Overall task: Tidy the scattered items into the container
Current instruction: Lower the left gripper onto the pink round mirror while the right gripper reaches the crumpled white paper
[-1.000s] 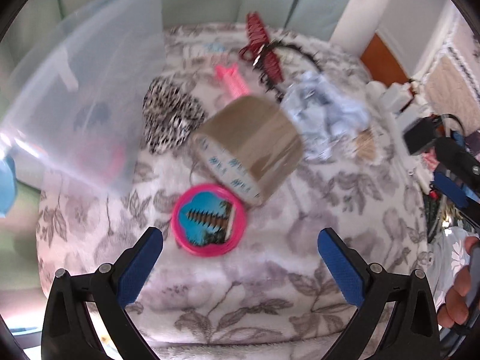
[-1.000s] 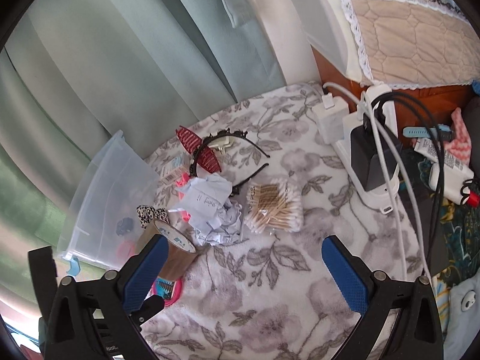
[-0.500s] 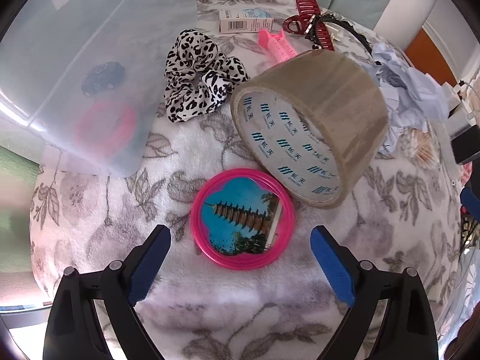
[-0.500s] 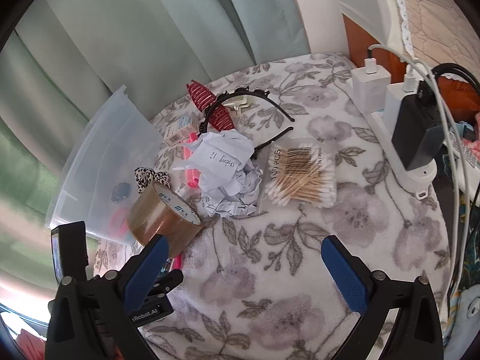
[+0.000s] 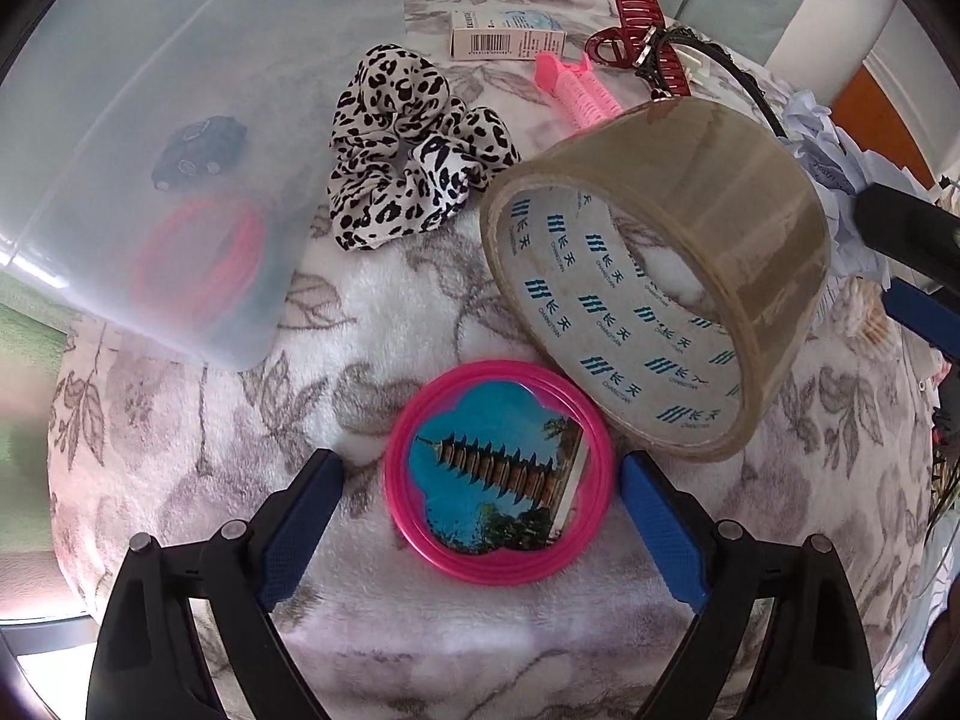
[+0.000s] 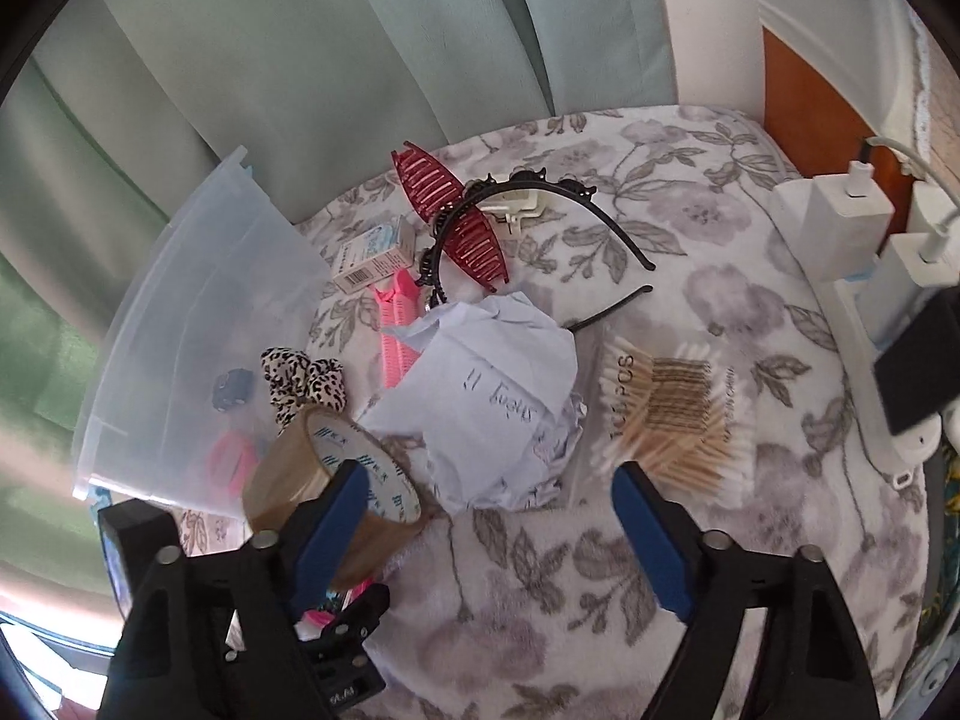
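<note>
A pink round mirror (image 5: 498,474) with a pagoda picture lies flat on the floral towel between the pads of my left gripper (image 5: 480,516). The jaws are open, and neither pad presses the rim. A brown tape roll (image 5: 660,276) leans on the mirror's far edge. The translucent container (image 5: 180,120) stands at the left, holding a dark toy car and a pink ring. My right gripper (image 6: 489,516) is closing, and the near edge of a crumpled paper ball (image 6: 492,408) sits between its tips, untouched. A bag of cotton swabs (image 6: 666,414) lies to the right of it.
A leopard scrunchie (image 5: 408,150), pink clip (image 5: 576,90), small box (image 5: 510,36), red hair claw (image 6: 456,222) and black headband (image 6: 570,198) lie further back. A power strip with chargers (image 6: 870,252) lines the right edge. Curtains hang behind.
My left gripper has sunk over the pink mirror, with its jaws a little narrower. My right gripper has moved up to the crumpled paper, and its jaws have narrowed.
</note>
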Available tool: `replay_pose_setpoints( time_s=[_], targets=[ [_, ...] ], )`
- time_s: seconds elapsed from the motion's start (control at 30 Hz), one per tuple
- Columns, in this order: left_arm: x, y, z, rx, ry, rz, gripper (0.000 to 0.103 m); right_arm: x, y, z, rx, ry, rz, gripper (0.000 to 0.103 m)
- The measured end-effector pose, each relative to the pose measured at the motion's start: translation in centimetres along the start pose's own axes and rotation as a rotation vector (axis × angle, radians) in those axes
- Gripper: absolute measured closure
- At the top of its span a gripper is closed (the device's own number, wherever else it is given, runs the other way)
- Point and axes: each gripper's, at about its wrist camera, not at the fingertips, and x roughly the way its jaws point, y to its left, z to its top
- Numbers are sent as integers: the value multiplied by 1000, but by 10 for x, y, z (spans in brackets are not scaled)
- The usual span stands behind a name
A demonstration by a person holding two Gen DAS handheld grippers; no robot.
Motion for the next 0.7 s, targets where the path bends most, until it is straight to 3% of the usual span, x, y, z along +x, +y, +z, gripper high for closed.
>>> replay_pose_setpoints(
  time_s=[0.57, 0.7],
  targets=[
    [-7, -2, -19, 20, -23, 0, 13, 55, -1, 16, 11, 84, -39, 24],
    [-11, -2, -25, 24, -31, -1, 19, 57, 0, 18, 14, 82, -43, 27]
  ],
)
